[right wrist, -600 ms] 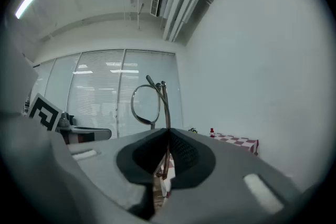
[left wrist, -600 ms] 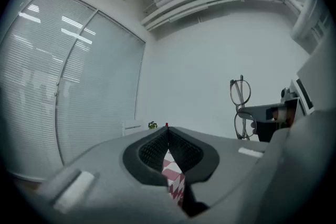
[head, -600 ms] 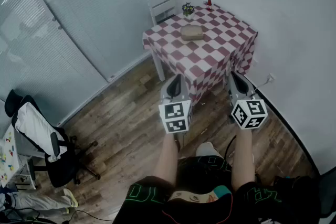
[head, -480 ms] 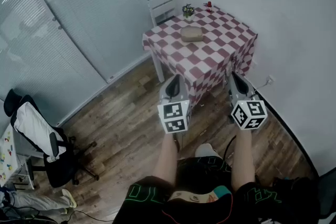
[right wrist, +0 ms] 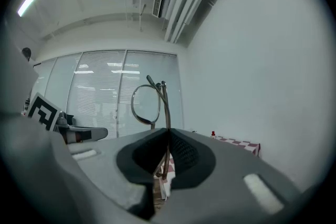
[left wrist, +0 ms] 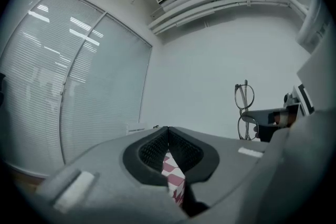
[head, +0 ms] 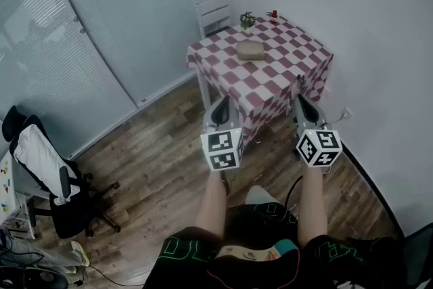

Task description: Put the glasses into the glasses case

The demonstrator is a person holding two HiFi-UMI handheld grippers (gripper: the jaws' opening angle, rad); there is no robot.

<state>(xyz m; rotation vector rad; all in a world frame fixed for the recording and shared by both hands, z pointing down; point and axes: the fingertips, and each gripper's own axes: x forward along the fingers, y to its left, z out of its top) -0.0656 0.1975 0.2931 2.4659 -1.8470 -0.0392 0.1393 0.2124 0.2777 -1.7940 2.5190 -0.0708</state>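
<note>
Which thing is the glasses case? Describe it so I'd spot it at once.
Find the table with the red-and-white checked cloth in the corner. Near its middle lies the glasses case, a low tan oblong; the small plant and red object at the far edge stand upright.

The counter [head: 291,57] stands in the upper centre of the head view, in the room's corner. The glasses case [head: 249,50] lies on it, toward its far left part. A small plant [head: 247,20] and a small item [head: 274,14] sit at its far edge, behind the case. A chair [head: 215,12] stands behind the counter, beside the blinds [head: 101,24]. The left gripper [head: 222,102] and right gripper [head: 301,99] hover side by side at frame centre, before the counter's near edge. The glasses [right wrist: 149,105] stand upright between the right gripper's jaws. An office chair [head: 51,176] stands on the floor [head: 155,166] at lower left.
</note>
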